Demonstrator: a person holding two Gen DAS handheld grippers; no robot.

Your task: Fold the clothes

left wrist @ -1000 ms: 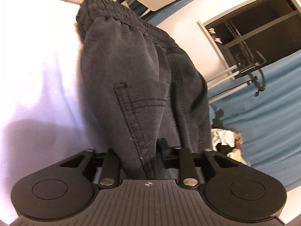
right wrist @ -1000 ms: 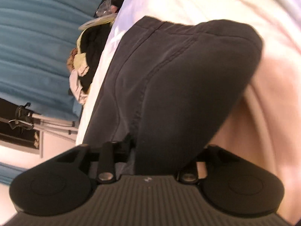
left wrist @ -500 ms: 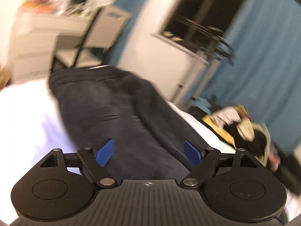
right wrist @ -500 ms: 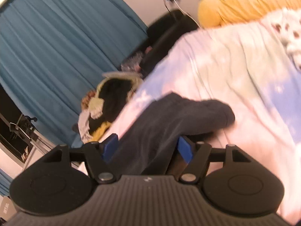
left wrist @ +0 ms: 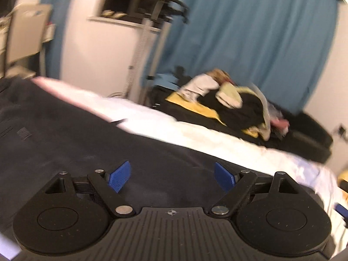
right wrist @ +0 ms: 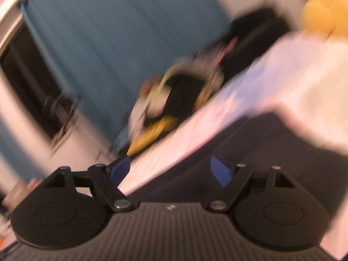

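Dark grey trousers lie flat on the pale bedsheet, stretching from the left edge under my left gripper. That gripper hovers above the cloth, its jaws opening wide, blue pads bare with nothing between them. In the blurred right wrist view the same trousers lie below my right gripper, whose jaws are also opening, with the blue pads clear of the cloth.
A heap of mixed clothes lies on a dark couch past the bed's far edge, in front of blue curtains. A metal stand and a chair are at the back left. A yellow cushion sits on the bed at the right.
Both grippers let go of the trousers, opened wide, lifted off the cloth and rolled upright. The trousers now lie flat on the bed.
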